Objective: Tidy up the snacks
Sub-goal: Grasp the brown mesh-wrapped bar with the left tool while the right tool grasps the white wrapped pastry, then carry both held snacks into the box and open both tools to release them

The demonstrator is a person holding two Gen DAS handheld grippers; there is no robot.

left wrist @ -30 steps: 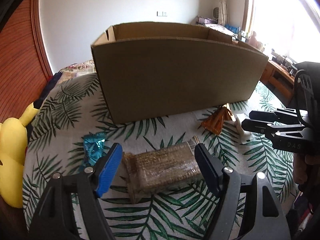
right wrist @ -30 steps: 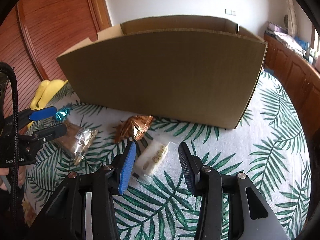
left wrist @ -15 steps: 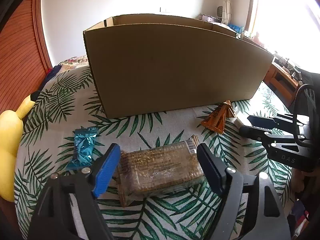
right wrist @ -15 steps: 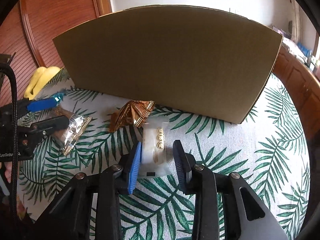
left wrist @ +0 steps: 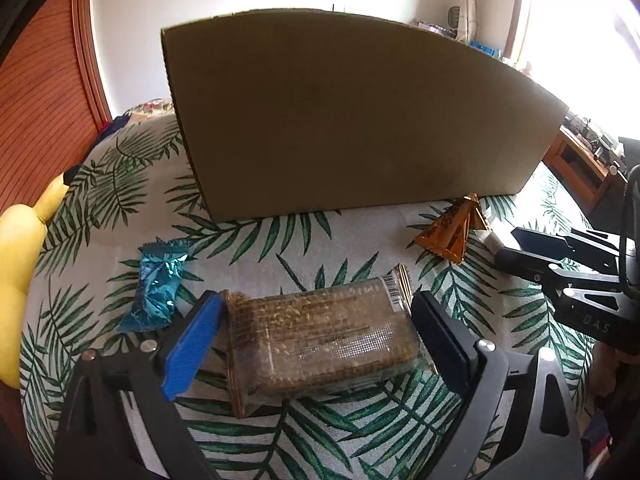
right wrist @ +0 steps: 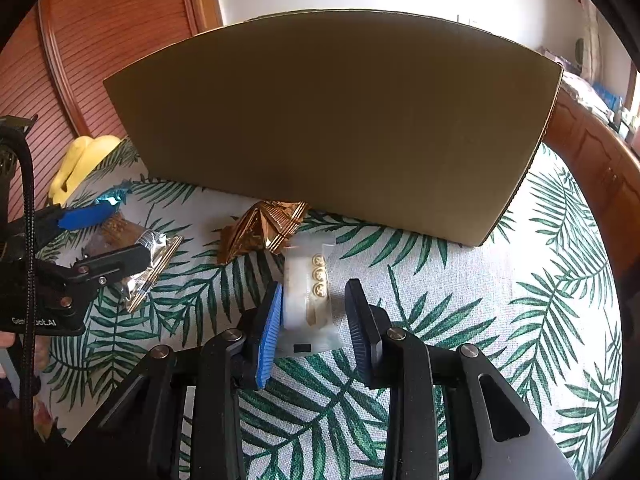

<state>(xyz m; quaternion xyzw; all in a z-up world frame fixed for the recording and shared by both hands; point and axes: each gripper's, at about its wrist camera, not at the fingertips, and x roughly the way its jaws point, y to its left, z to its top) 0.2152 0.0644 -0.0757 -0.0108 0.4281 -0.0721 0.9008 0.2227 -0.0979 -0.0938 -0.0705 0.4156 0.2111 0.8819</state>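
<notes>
A brown cracker pack (left wrist: 320, 340) in clear wrap lies on the leaf-print cloth between the fingers of my left gripper (left wrist: 316, 340), whose jaws are open and close to its ends. A white packet with gold dots (right wrist: 308, 300) lies between the fingers of my right gripper (right wrist: 314, 316); the blue finger touches it and a gap shows at the black one. The big cardboard box (left wrist: 352, 120) stands behind both. A gold pyramid snack (right wrist: 264, 228) and a blue wrapped snack (left wrist: 158, 280) lie on the cloth.
A yellow plush toy (left wrist: 20, 256) sits at the left table edge. A wooden wall panel (right wrist: 80, 60) is behind on the left. Wooden furniture (right wrist: 592, 148) stands to the right. The box wall (right wrist: 340, 136) blocks the view of its inside.
Both grippers have dropped lower and moved forward around their packs. The right jaws have narrowed around the white packet. The left jaws have come nearer the cracker pack's ends.
</notes>
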